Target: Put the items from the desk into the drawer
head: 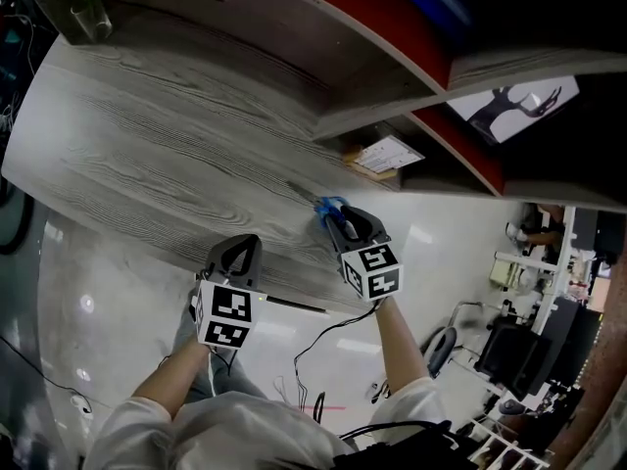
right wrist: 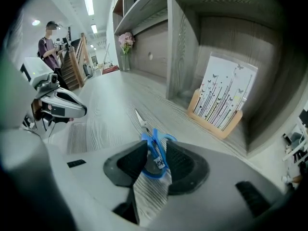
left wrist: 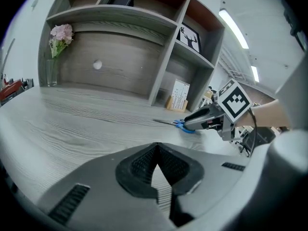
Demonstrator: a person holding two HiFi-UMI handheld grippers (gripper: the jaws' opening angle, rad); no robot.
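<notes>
Left tongs point(head: 237, 251) are pinched together and empty, over the tabletop point(head: 147, 135) edge. At their 2 o'clock, the right tongs point(right wrist: 154, 147) gape wide around the blue scissors point(right wrist: 150, 141), which lie flat. An off-centre squeeze could skid them, or snag just one loop.

A glass vase of pink flowers point(head: 88, 13) stands on the grey wood-grain table point(head: 147, 135) at upper left. Blue-handled scissors point(head: 328, 207) lie on the table at centre, between the jaws of the right tongs point(head: 338, 218). Just above and right of them, a wooden card stand point(head: 384, 155) sits in a compartment of the wooden shelf unit point(head: 392, 76).
</notes>
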